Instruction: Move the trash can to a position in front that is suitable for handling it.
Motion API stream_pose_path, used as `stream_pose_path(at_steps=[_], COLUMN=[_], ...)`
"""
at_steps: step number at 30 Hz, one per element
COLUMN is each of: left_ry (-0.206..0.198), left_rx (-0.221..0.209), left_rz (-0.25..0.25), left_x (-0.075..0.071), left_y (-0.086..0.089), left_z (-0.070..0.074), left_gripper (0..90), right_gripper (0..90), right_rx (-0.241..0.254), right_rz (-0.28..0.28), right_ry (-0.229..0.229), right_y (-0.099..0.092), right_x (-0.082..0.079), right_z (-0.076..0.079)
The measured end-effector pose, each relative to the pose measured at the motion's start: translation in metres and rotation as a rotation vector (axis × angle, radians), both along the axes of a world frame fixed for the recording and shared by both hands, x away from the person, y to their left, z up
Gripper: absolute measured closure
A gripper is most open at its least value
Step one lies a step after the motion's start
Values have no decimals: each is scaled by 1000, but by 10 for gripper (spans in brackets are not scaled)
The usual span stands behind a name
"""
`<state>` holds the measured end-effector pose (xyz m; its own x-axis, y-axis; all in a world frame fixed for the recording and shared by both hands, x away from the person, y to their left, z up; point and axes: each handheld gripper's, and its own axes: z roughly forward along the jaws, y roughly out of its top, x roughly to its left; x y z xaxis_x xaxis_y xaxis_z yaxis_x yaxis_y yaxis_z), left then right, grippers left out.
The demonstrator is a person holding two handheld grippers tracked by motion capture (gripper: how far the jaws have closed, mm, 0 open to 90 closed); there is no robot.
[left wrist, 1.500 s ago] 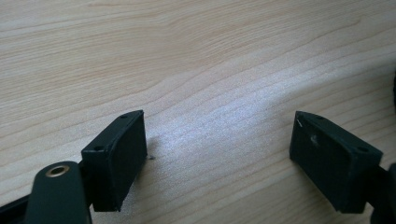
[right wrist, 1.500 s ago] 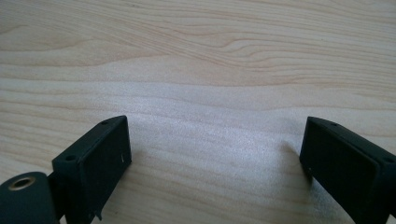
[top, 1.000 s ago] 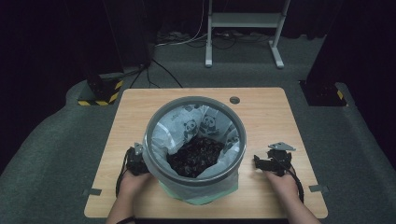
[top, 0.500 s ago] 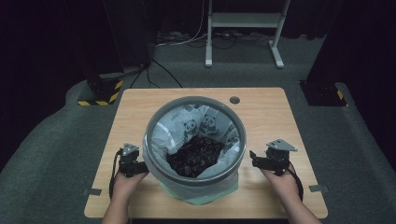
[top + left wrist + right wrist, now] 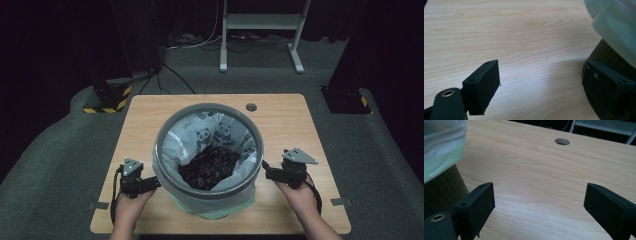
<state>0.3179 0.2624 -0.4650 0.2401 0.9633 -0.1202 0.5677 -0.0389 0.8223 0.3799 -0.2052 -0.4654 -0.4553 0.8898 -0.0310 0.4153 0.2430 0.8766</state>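
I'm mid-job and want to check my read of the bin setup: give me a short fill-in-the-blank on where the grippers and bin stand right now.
1. The bin stands on a wooden table and is lined with a bag printed with ____.
2. The left gripper and the right gripper sit on ____ sides of the bin.
3. In both gripper views the jaws stand ____, with nothing between them.
4. Inside the bag lies a heap of ____ coloured waste.

Missing words: pandas; opposite; open; dark

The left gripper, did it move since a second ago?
Yes. The left gripper slid back toward the person's edge of the table, slightly outward from the bin's rim, its jaws open.
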Motion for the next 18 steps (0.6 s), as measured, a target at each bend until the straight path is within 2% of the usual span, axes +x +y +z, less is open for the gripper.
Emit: stream_pose_path(at_steps=[8,12,16,17,18], left_ry=[-37,-23,-7,-7,-5], left_rx=[19,20,20,40,41], left_rz=[12,18,3,1,3], left_x=[-14,-16,-17,-17,-17], left_y=[-6,-10,-13,-16,-17], left_z=[12,15,18,21,22], left_gripper=[146,144,146,146,146], right_gripper=[95,95,95,95,95], right_rx=[21,29,26,29,28], right_rz=[20,36,49,58,62], right_ry=[-38,-52,-66,-69,-71], right_y=[5,9,12,14,15], right_x=[-7,-11,-14,-16,-17], right_z=[7,11,13,15,16])
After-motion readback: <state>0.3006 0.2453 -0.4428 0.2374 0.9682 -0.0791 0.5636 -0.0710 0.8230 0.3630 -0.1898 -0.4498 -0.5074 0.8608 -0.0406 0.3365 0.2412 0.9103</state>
